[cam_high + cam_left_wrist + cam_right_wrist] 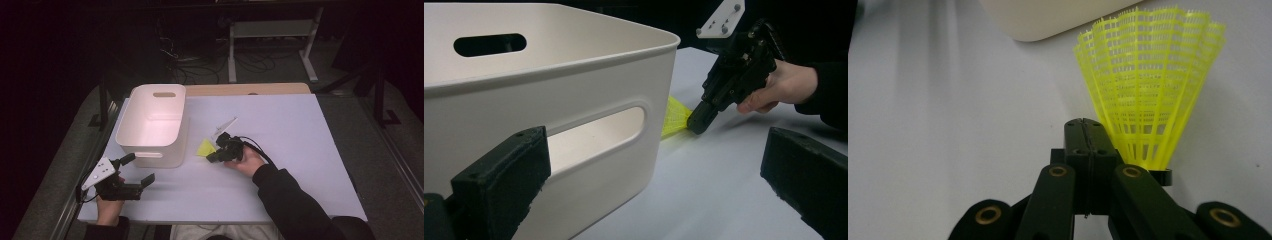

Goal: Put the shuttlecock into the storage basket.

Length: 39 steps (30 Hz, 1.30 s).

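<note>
1. The white rectangular plastic bin (152, 125) with slot handles stands on the pale table (280, 190), empty as far as I can see.
2. The left gripper (141, 172) hovers near the bin's front corner, jaws spread wide, holding nothing.
3. The right gripper (1087, 131) has its jaws pressed together beside the shuttlecock's base; a missed pinch may nudge it away.
4. The yellow plastic mesh shuttlecock (1148, 85) lies on the table just beside the bin
</note>
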{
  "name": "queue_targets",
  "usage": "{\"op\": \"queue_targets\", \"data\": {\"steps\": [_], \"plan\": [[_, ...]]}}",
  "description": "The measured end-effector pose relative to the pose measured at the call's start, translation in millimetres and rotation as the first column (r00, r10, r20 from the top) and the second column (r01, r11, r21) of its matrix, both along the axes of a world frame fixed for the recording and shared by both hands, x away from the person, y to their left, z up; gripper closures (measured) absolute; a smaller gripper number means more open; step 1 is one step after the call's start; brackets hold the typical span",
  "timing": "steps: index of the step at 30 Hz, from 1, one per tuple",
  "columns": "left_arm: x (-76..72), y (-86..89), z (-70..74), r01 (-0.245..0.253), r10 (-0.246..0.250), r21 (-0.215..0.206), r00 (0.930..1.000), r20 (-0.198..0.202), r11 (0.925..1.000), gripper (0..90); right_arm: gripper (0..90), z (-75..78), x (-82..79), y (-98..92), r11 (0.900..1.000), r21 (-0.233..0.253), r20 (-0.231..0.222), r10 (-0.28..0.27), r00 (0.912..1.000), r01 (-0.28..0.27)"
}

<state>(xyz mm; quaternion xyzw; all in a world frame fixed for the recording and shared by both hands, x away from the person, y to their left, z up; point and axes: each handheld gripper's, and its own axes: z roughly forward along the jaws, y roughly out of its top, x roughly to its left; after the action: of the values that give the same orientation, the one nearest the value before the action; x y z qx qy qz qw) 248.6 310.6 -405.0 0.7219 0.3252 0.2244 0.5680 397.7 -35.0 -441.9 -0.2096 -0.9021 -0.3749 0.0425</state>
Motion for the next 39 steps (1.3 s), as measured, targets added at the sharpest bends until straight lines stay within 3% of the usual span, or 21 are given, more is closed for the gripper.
{"op": "queue_targets", "data": {"steps": [21,39], "plan": [[-0.1,0.0,-0.1,0.001,-0.001,-0.001,1.0000,-0.001,1.0000,0.0,88.7,11.3,-3.6,-6.8,1.000,0.018,0.020,0.010,0.9998,-0.010],[-0.1,0.0,-0.1,0.000,0.000,-0.003,1.0000,-0.002,1.0000,0.0,87.6,38.5,-1.6,-29.0,1.000,0.006,0.042,-0.008,0.9991,0.008]]}}
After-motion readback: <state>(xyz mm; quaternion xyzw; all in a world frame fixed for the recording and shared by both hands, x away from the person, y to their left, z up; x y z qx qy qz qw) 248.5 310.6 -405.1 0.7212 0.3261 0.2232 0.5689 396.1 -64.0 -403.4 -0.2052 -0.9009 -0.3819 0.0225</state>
